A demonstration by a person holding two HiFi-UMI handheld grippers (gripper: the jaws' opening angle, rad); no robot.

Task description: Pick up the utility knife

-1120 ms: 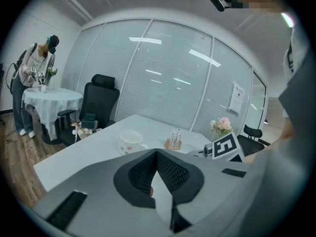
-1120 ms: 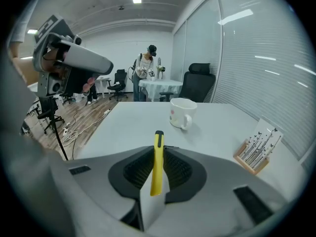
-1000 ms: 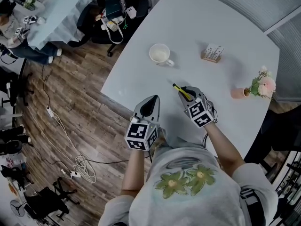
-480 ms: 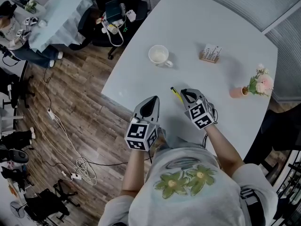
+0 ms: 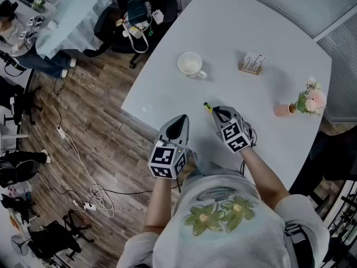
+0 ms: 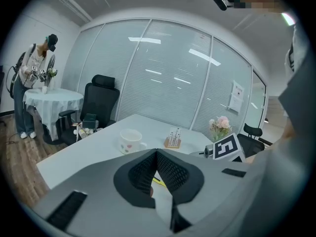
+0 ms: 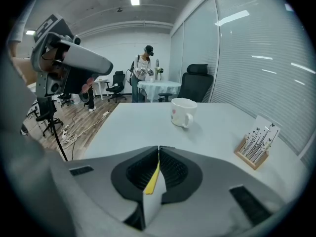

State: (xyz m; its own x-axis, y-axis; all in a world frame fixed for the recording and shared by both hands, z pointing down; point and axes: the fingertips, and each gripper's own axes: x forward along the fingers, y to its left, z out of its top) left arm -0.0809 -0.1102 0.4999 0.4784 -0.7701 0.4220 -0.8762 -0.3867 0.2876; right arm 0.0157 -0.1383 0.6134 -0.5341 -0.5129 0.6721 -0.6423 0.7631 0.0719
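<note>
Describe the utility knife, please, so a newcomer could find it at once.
Look at the big white table, near the person's side. There the right gripper is shut on the utility knife, a slim yellow strip poking out ahead of it. It alone is yellow, unlike the mug, card stand and vase.

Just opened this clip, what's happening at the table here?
A person is at a white table with a hand-held gripper in each hand. The right hand-held gripper is shut on a yellow utility knife, whose tip sticks out past the jaws. The left hand-held gripper hangs shut and empty near the table's edge. A mug, a card holder and a flower vase sit farther back.
</note>
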